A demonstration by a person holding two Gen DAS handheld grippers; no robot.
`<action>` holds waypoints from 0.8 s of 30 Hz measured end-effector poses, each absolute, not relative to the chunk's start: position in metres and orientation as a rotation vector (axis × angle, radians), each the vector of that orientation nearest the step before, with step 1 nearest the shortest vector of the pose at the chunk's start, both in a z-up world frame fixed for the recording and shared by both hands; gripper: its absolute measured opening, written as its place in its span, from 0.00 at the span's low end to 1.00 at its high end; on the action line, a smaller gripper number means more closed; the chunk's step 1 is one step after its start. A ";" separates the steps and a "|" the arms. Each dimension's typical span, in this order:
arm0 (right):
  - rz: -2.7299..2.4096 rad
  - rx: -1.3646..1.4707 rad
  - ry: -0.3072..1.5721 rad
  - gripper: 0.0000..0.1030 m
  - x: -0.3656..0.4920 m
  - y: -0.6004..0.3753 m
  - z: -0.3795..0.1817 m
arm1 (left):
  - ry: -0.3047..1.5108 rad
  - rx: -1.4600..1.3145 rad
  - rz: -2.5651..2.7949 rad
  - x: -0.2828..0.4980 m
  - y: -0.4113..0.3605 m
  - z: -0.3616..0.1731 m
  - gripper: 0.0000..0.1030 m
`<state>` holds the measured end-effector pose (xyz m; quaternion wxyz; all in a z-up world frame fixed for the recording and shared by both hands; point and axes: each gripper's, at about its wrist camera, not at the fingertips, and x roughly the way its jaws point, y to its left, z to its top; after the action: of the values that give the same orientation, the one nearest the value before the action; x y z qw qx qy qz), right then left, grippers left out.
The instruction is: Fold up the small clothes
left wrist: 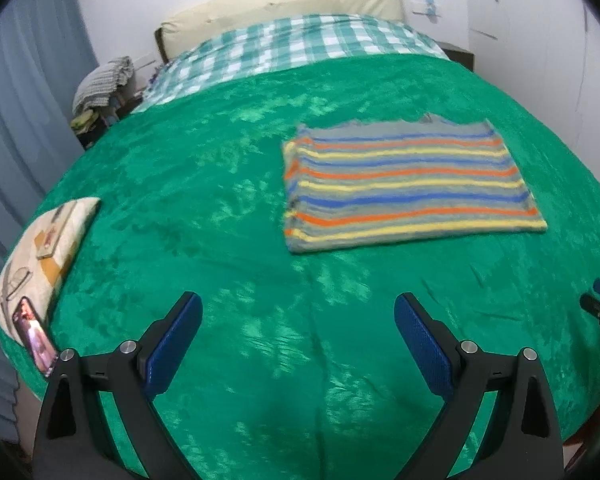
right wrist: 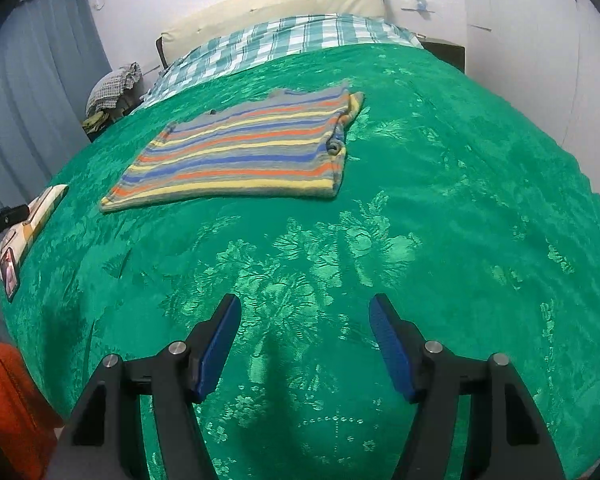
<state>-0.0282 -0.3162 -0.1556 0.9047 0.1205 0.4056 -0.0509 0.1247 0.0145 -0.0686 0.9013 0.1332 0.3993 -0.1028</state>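
The left black two-finger gripper with blue textured pads [left wrist: 298, 340] is shown pitched downward, its jaws spread wide with nothing between them. The right black gripper with blue ribbed pads [right wrist: 305, 344] is likewise angled downward, its jaws parted less widely and equally empty. A tip of each gripper is glimpsed at the edge of the other's view.

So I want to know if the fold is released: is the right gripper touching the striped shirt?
Apart. The right wrist view shows the right gripper open over bare green bedspread, with the striped shirt lying well beyond its fingertips.
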 end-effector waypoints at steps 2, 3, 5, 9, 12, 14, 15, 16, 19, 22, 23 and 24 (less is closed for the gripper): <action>-0.105 0.244 0.837 0.64 -0.028 -0.317 -0.156 | 0.835 0.274 -0.233 0.120 0.006 -0.082 0.95; -0.108 0.235 0.835 0.64 -0.027 -0.318 -0.157 | 0.839 0.268 -0.243 0.117 0.003 -0.088 0.95; -0.112 0.216 0.836 0.64 -0.026 -0.317 -0.158 | 0.845 0.248 -0.266 0.112 -0.004 -0.106 0.95; -0.121 0.196 0.856 0.65 -0.024 -0.316 -0.165 | 0.864 0.232 -0.291 0.112 -0.014 -0.148 0.95; -0.127 0.178 0.874 0.66 -0.021 -0.313 -0.172 | 0.906 0.235 -0.301 0.117 -0.020 -0.175 0.95; -0.132 0.161 0.888 0.73 -0.019 -0.310 -0.178 | 0.900 0.221 -0.299 0.118 -0.020 -0.191 1.00; -0.133 0.157 0.895 0.76 -0.018 -0.309 -0.181 | 0.887 0.201 -0.308 0.117 -0.018 -0.194 1.00; -0.135 0.153 0.904 0.79 -0.017 -0.308 -0.184 | 0.878 0.178 -0.316 0.116 -0.016 -0.196 1.00; -0.145 0.132 0.908 0.89 -0.017 -0.301 -0.194 | 0.871 0.186 -0.321 0.113 -0.018 -0.197 1.00; -0.155 0.095 0.923 1.00 -0.013 -0.292 -0.203 | 0.870 0.189 -0.323 0.112 -0.019 -0.198 1.00; -0.167 0.078 0.927 1.00 -0.012 -0.289 -0.205 | 0.872 0.187 -0.325 0.112 -0.019 -0.199 1.00; -0.173 0.069 0.929 1.00 -0.011 -0.288 -0.206 | 0.875 0.183 -0.328 0.113 -0.018 -0.200 1.00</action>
<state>-0.0109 -0.2883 -0.2060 0.8898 0.0332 0.4475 -0.0834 0.1134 -0.0179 -0.1997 0.8889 0.0882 0.4209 -0.1580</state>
